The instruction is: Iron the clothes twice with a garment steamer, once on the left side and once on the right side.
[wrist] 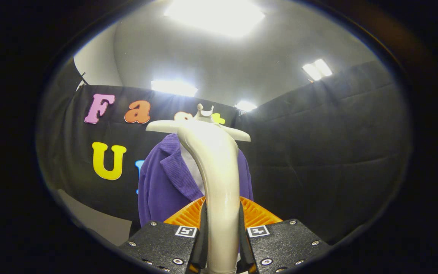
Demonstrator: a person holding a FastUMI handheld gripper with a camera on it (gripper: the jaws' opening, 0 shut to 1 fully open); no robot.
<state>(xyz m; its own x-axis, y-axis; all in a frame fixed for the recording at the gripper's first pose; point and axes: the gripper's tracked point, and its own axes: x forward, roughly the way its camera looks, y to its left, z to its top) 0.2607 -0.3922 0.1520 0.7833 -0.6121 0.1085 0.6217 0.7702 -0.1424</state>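
Stand top (205, 111) carries purple jacket (158, 190); fingers (203, 236) clamp steamer handle (221, 182).

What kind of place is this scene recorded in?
Probably a recording booth arranged for clothes steaming. Black padded cloth walls enclose it under bright ceiling lights. A purple jacket hangs beyond the gripper, whose fingers are shut on the garment steamer's handle.

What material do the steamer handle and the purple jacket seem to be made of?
Steamer handle, clamped between the gripper fingers: probably glossy cream plastic, given the sharp light reflections. Purple jacket beyond it: a ribbed, matte fabric, possibly corduroy, with fine ridges on the lapel.
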